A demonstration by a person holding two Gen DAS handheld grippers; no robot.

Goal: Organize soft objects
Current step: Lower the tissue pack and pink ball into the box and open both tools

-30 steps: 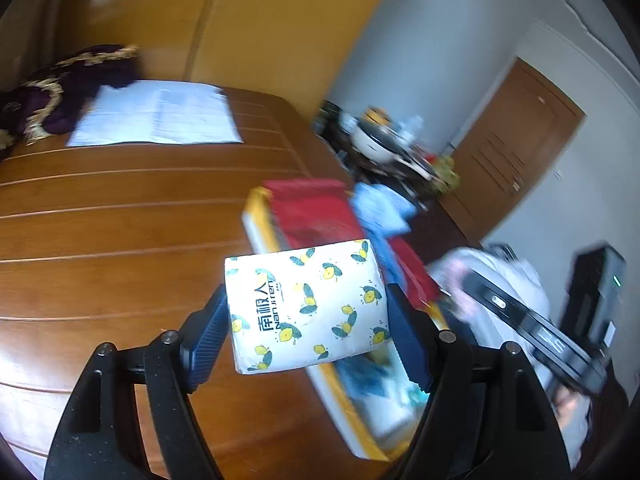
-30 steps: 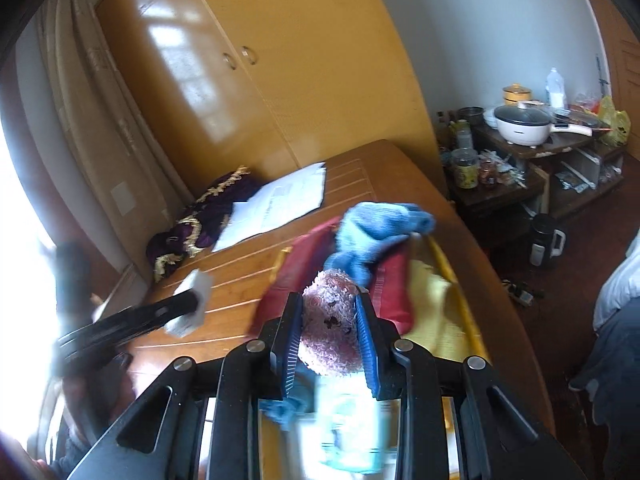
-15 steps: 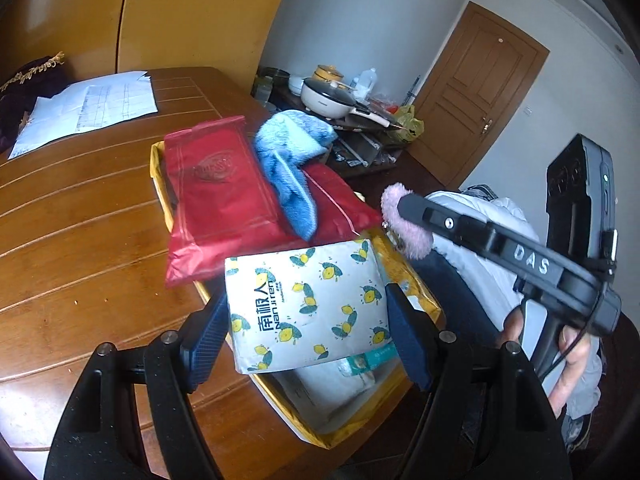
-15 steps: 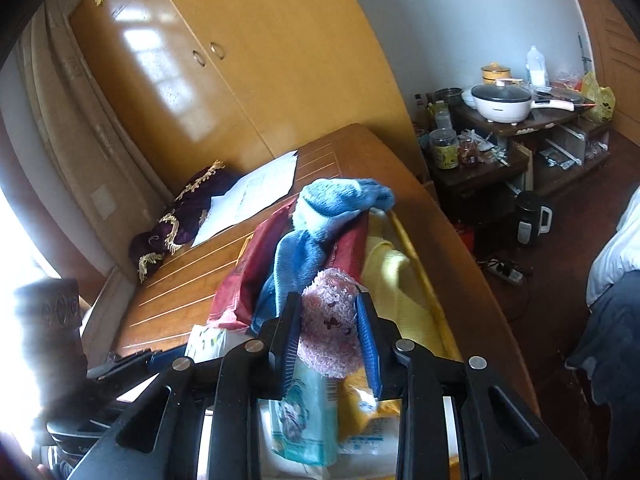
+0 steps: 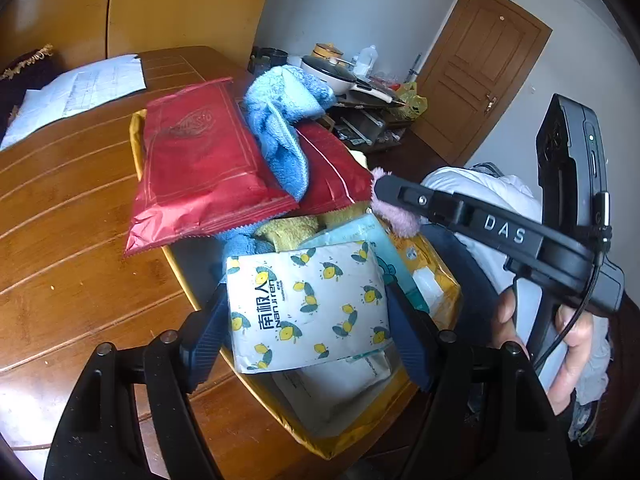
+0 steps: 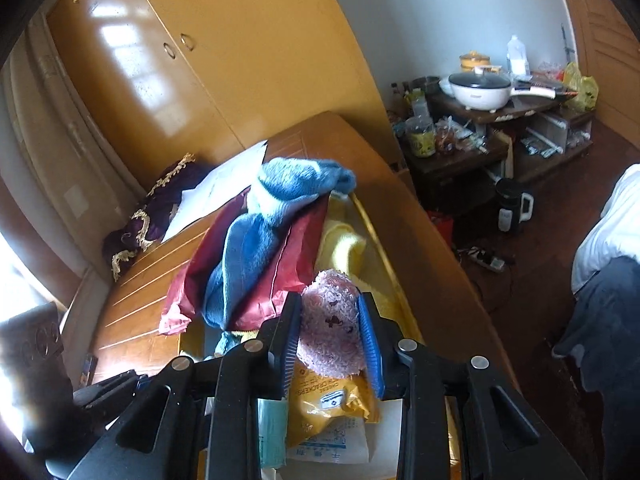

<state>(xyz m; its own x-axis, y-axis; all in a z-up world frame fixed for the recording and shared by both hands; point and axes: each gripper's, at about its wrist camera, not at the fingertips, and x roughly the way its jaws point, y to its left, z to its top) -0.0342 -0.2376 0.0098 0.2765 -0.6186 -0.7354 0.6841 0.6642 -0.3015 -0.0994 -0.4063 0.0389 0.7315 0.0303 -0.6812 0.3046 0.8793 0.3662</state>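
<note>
We hold the tissue pack (image 5: 306, 306) clamped in the left gripper (image 5: 306, 320) and the pink plush (image 6: 330, 328) in the right gripper (image 6: 330, 338), both directly over the yellow box (image 5: 396, 412), left lower.

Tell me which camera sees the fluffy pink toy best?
The right wrist view: the pink toy fills the middle, squeezed in the right gripper. The left wrist view shows only a small pink tuft peeking from behind that gripper's black finger.

Towel (image 5: 280, 120) atop packets (image 5: 200, 168), over box (image 5: 352, 432) on table (image 5: 60, 220).
</note>
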